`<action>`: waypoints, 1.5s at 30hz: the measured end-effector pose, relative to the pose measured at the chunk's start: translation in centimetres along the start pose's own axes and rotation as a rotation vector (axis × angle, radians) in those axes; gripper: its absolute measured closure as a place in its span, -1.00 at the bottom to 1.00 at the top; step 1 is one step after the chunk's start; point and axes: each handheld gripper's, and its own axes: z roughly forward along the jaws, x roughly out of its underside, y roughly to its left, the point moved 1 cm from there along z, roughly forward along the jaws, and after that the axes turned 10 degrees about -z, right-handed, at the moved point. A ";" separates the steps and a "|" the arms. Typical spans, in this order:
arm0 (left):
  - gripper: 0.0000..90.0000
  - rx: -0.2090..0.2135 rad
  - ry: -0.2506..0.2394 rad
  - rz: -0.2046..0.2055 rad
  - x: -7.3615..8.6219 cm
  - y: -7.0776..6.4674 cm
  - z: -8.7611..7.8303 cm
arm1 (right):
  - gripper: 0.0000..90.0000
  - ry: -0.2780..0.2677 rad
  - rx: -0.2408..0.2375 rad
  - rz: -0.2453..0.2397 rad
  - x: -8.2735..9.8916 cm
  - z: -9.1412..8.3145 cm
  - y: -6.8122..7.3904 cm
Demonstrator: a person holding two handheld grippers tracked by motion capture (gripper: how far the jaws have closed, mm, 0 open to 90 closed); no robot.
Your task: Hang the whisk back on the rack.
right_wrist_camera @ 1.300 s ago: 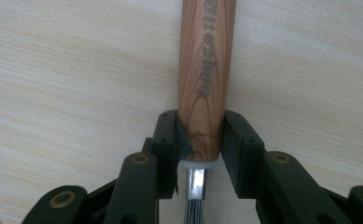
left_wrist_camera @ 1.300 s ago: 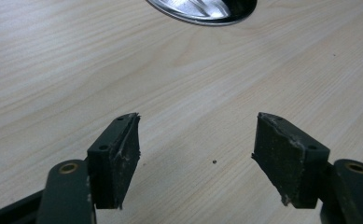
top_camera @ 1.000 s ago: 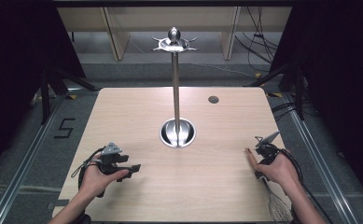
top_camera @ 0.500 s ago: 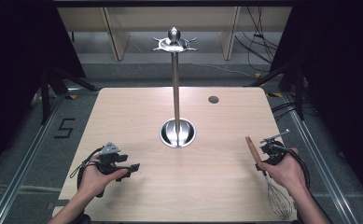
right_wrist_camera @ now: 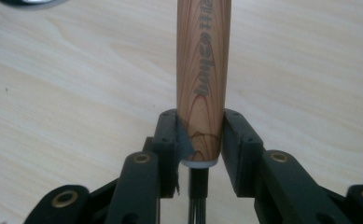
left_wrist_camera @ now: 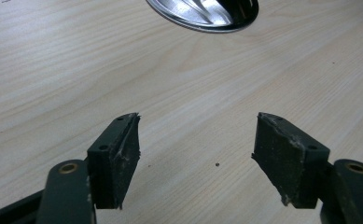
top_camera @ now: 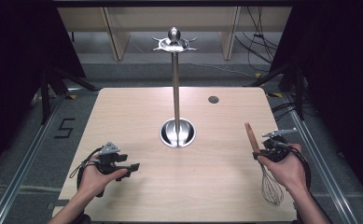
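Note:
A whisk with a wooden handle [top_camera: 251, 136] and a wire head [top_camera: 271, 185] is held above the table's right side. My right gripper [top_camera: 259, 151] is shut on the handle [right_wrist_camera: 202, 79] near its lower end, both pads pressing it. The wire head hangs down toward the front edge beside the person's wrist. My left gripper [top_camera: 131, 167] rests low over the front left of the table, open, with bare wood between its jaws [left_wrist_camera: 195, 144]. A tall steel utensil stand [top_camera: 175, 84] rises from its round base [top_camera: 178, 132] at the table's middle.
The stand's hooked crown [top_camera: 174, 43] sits high at the back. A small dark hole [top_camera: 213, 99] marks the table's far right. Cables lie on the floor to the right, and shelf legs stand behind the table [top_camera: 123, 116].
My right gripper has lifted with the whisk; the handle now tilts up and the wire head hangs clear below the hand. My left gripper has stayed put.

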 end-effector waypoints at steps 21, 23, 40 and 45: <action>-0.32 0.004 -0.003 -0.001 0.0 0.0 0.0 | 0.54 -0.247 0.006 -0.078 -0.8 -1.0 0.5; -0.32 0.004 0.003 0.002 0.0 0.1 -0.1 | 0.54 -0.286 0.017 -0.098 -1.0 -0.9 0.4; -0.32 0.002 -0.008 -0.002 -0.1 0.2 -0.3 | 0.55 -0.460 0.055 -0.127 -2.4 -2.2 0.1; -0.32 0.008 -0.017 -0.008 -0.1 0.1 -0.3 | 0.55 -0.499 0.071 -0.171 -3.1 -2.3 0.1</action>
